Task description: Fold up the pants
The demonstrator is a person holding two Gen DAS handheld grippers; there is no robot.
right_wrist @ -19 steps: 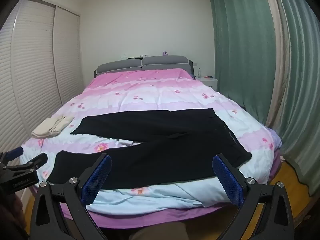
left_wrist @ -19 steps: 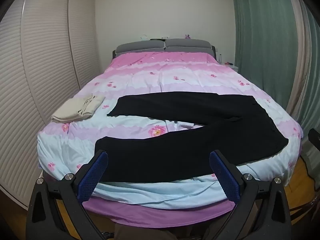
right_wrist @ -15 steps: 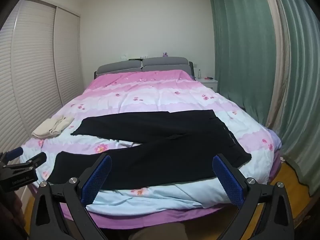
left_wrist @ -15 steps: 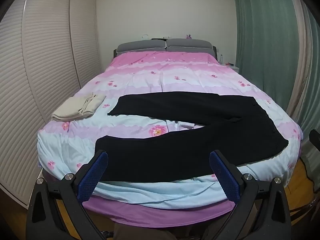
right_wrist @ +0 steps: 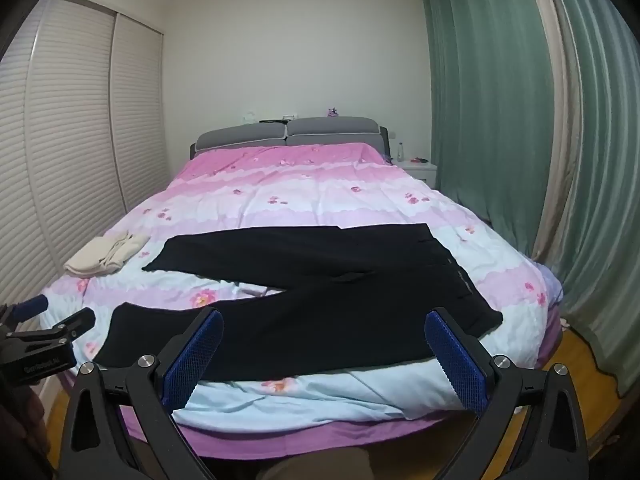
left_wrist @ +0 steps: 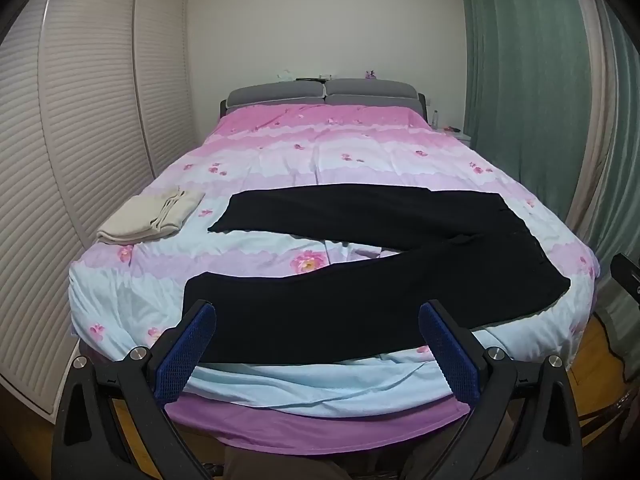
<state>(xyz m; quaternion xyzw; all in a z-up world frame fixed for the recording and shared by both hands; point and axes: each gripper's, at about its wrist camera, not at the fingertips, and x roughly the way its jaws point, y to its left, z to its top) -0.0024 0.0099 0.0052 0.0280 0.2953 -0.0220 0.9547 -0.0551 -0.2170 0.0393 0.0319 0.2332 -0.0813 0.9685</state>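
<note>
Black pants [left_wrist: 360, 280] lie spread flat across the foot of the bed, waistband at the right, both legs pointing left in a V; they also show in the right wrist view [right_wrist: 320, 300]. My left gripper [left_wrist: 316, 348] is open and empty, held off the foot of the bed in front of the near leg. My right gripper [right_wrist: 324, 356] is open and empty, also short of the bed's edge, toward the waist side. The left gripper's fingers [right_wrist: 44, 320] show at the left edge of the right wrist view.
The bed [left_wrist: 340, 152] has a pink and blue floral quilt. A folded beige garment [left_wrist: 152, 216] lies at its left side. Slatted wardrobe doors [left_wrist: 80, 140] stand left, green curtains [left_wrist: 520, 80] right, a white nightstand [right_wrist: 418, 166] by the headboard.
Both views have tilted down slightly, so the bed sits a little higher in frame. The pants have not moved and both grippers stay open.
</note>
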